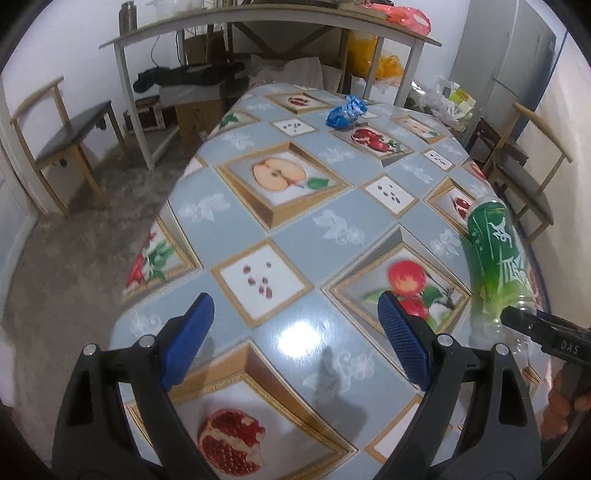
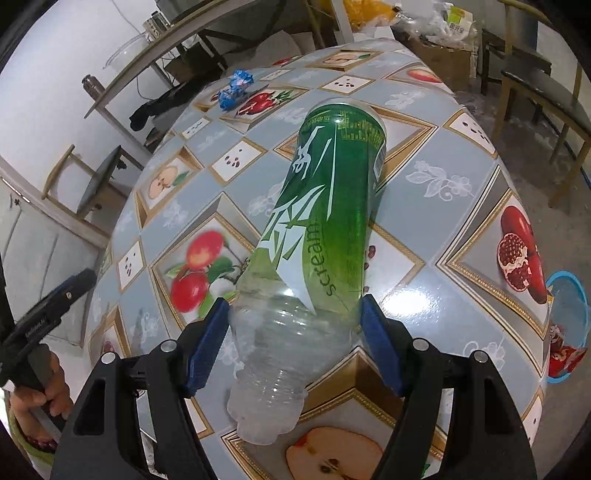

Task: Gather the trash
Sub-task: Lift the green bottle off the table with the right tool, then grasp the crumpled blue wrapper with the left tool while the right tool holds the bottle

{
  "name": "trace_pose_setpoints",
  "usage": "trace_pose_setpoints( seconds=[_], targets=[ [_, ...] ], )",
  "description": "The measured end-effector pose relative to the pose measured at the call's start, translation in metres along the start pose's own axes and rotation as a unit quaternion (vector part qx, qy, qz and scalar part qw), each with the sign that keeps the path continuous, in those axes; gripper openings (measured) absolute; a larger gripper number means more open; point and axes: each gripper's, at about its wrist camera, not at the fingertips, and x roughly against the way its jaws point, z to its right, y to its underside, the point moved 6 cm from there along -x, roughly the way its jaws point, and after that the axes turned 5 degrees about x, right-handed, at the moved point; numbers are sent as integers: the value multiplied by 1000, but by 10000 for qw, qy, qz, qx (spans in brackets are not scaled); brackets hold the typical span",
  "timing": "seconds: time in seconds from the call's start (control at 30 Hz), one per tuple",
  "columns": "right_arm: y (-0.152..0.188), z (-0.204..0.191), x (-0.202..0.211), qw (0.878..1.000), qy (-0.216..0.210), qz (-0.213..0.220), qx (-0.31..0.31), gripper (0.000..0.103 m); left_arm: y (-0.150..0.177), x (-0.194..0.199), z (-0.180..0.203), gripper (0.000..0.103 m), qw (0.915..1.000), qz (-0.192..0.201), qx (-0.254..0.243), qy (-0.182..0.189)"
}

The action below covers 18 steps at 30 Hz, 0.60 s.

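My right gripper [image 2: 293,314] is shut on an empty plastic bottle [image 2: 325,221] with a green label, held above the fruit-patterned table [image 2: 424,173]. The bottle also shows at the right edge of the left wrist view [image 1: 495,254], held by the right gripper [image 1: 517,317]. My left gripper [image 1: 295,314] is open and empty above the near end of the table [image 1: 295,236]. A crumpled blue wrapper [image 1: 345,112] lies at the table's far end; it also shows in the right wrist view [image 2: 234,89].
A blue bin [image 2: 569,325] with red trash stands on the floor right of the table. Chairs stand at the left [image 1: 62,140] and right [image 1: 524,173]. A white side table [image 1: 258,22] with bags and boxes is behind.
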Motion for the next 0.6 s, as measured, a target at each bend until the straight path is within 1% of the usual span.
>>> trace_pose_setpoints(
  seconds=[0.13,0.4,0.53,0.57,0.6],
  targets=[
    [-3,4,0,10000,-20,32,-45,70,-12,1,6,86,9997,122,-149,-173],
    [-10,13,-2,9998,-120,59,-141,70,-26,-5,17,86,9984,186,-407,-341],
    [-13,17,-3,9997,-154,74,-153,70,-35,-12,24,86,9982,162,-494,-308],
    [-14,18,-3,9997,-158,79,-145,70,-37,-14,27,86,9982,154,-513,-265],
    [-15,18,-4,9997,-167,87,-134,70,-43,-17,30,86,9984,150,-534,-145]
  ],
)
